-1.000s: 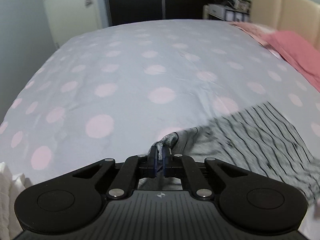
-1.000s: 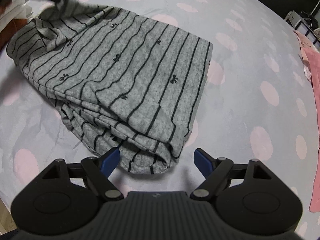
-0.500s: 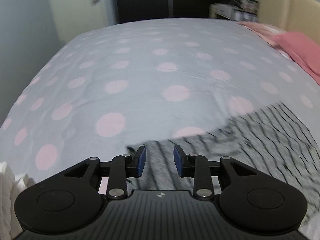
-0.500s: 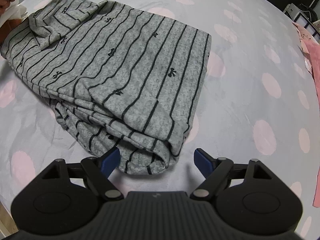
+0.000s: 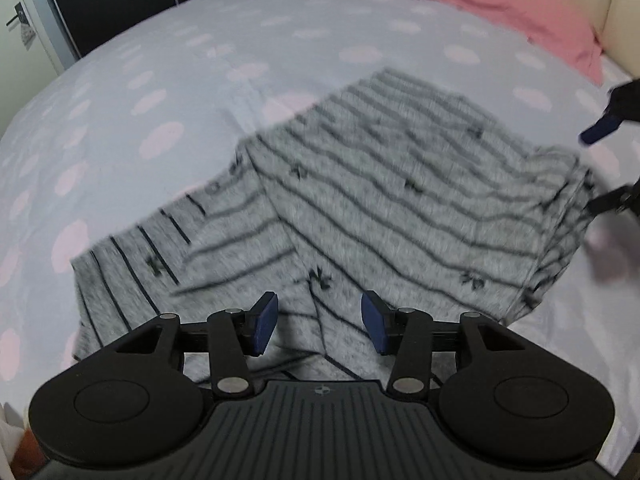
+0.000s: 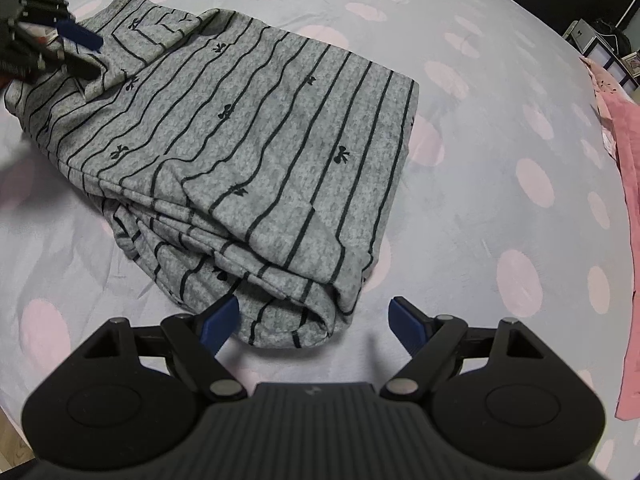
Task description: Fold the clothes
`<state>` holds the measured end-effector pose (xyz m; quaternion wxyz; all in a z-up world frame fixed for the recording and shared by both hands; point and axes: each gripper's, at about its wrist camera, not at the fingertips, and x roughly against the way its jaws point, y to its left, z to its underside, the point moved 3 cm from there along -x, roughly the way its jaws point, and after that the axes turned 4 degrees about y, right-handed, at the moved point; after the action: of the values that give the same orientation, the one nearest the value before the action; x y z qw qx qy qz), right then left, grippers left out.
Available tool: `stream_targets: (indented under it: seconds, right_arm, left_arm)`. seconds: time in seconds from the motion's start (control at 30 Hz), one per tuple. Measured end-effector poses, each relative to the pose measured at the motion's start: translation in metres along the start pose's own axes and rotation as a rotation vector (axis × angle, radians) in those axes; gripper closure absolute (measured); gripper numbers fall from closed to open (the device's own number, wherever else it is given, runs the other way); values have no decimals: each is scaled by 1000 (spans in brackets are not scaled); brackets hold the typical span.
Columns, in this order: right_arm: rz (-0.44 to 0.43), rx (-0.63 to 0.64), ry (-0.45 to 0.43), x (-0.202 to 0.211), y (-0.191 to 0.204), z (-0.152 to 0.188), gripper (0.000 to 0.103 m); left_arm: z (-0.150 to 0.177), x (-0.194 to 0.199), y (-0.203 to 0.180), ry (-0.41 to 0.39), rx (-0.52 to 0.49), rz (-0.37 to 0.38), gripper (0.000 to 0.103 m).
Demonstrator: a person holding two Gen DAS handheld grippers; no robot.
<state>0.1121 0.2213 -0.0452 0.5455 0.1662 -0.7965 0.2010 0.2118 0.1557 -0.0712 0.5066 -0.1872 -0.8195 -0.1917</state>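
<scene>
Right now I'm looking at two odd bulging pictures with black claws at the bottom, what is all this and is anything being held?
Each picture comes from a wide-angle camera fixed on a hand-held gripper, looking forward along its two blue-padded fingers. A person carries one in each hand; there is no robot arm.

The left gripper hangs over one end of a grey striped garment lying folded on a bed with a pink-dotted sheet. Its jaws are opening, with cloth below them but nothing pinched.

The right gripper stands wide open at the other end; the garment's folded corner lies between its pads, not squeezed. So nothing is held.

A pink pillow lies at the head of the bed.
</scene>
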Motion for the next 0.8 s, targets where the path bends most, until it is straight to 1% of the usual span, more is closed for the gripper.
stream_targets:
  seconds: [0.03, 0.07, 0.1, 0.13, 0.17, 0.2, 0.23, 0.27, 0.43, 0.53, 0.6, 0.7, 0.8]
  right_arm:
    - [1, 1, 1, 0, 1, 0, 19]
    - [0, 2, 0, 0, 1, 0, 19]
    - [0, 4, 0, 1, 1, -1, 19]
    - [0, 6, -3, 1, 2, -1, 19]
    - [0, 7, -5, 2, 2, -2, 19]
    - [-1, 8, -8, 2, 2, -2, 19]
    - [-1, 8, -11, 3, 3, -3, 19]
    - [-2, 8, -12, 3, 3, -3, 19]
    - [-5, 7, 3, -1, 2, -1, 19]
    - [-4, -2, 17, -5, 0, 2, 19]
    - [-7, -13, 24, -7, -2, 4, 19]
    - [-11, -22, 34, -11, -5, 5, 19]
    - [-18, -35, 43, -15, -7, 5, 19]
  left_arm:
    - [2, -6, 0, 19, -2, -24, 59]
    - [3, -11, 1, 38, -4, -49, 61]
    - [5, -16, 2, 56, -5, -72, 67]
    - [6, -18, 6, 63, 2, -80, 80]
    - [6, -17, 10, 60, 19, -81, 89]
    - [4, -15, 16, 49, 42, -75, 92]
    - [3, -10, 24, 32, 71, -81, 98]
    - [1, -5, 32, 16, 99, -86, 100]
    - [-8, 22, 78, -59, 227, -106, 100]
    - [-12, 32, 107, -97, 284, -139, 100]
    - [-14, 36, 117, -114, 332, -164, 100]
    - [-20, 29, 132, -121, 373, -216, 101]
    - [-22, 15, 139, -90, 380, -285, 101]
